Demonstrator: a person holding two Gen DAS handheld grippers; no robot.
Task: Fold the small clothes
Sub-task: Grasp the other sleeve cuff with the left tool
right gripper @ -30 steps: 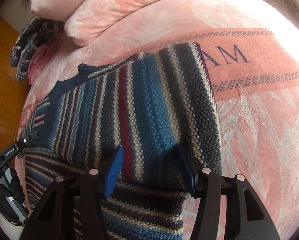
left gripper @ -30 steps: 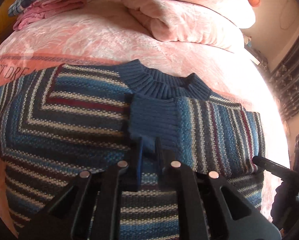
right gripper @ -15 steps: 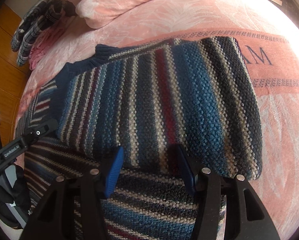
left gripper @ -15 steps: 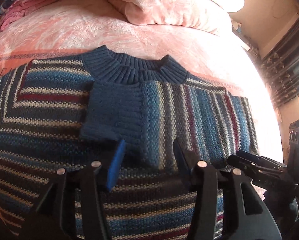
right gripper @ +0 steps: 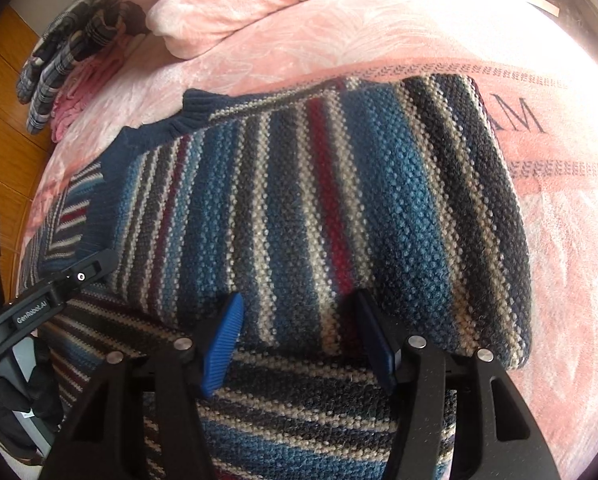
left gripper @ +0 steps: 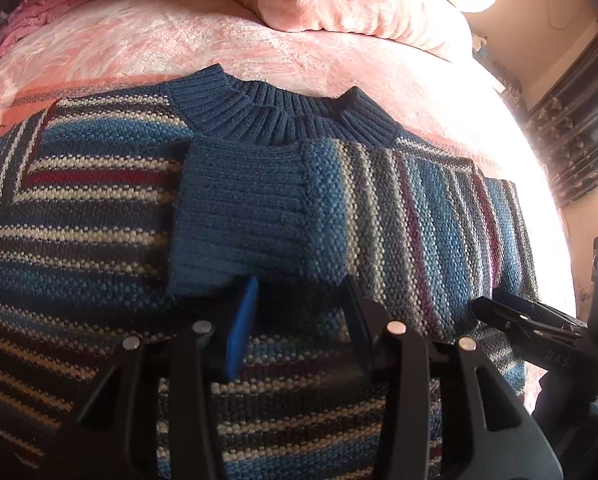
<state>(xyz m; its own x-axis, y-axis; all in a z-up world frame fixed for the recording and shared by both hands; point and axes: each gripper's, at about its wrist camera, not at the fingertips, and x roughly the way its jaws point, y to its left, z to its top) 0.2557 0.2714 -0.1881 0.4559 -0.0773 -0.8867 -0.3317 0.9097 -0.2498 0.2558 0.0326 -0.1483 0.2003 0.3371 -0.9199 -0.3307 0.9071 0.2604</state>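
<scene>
The striped sweater (left gripper: pixel 99 208) lies flat on the bed, its navy ribbed collar (left gripper: pixel 283 116) pointing toward the pillows. One sleeve (left gripper: pixel 399 232) is folded across the chest, its plain blue ribbed cuff (left gripper: pixel 239 216) lying just below the collar. In your right wrist view that same folded sleeve (right gripper: pixel 339 208) fills the middle, with its outer fold edge toward the lettered band of the bed cover.

Your left gripper (left gripper: pixel 299 320) hangs just over the lower edge of the folded sleeve, close to the cuff. Its fingers (left gripper: pixel 241 328) are spread apart with only knit showing between them; they pinch nothing. Your right gripper (right gripper: pixel 299 336) sits likewise at the sleeve's lower edge, further out along it, fingers (right gripper: pixel 221 340) spread and holding nothing. Each gripper appears at the edge of the other's view: the right one (left gripper: pixel 539 328) just beside the sweater's side, the left one (right gripper: pixel 47 300) over the body near the cuff.

Under the sweater is a pink bed cover (right gripper: pixel 379 32) with a darker patterned band carrying letters (right gripper: pixel 515 116). A folded pink quilt (left gripper: pixel 359 4) lies beyond the collar. A pile of plaid and pink clothes (right gripper: pixel 63 72) sits at the far corner of the bed, well apart from the sweater. Dark curtains (left gripper: pixel 571 132) hang at the right edge of your left wrist view.
</scene>
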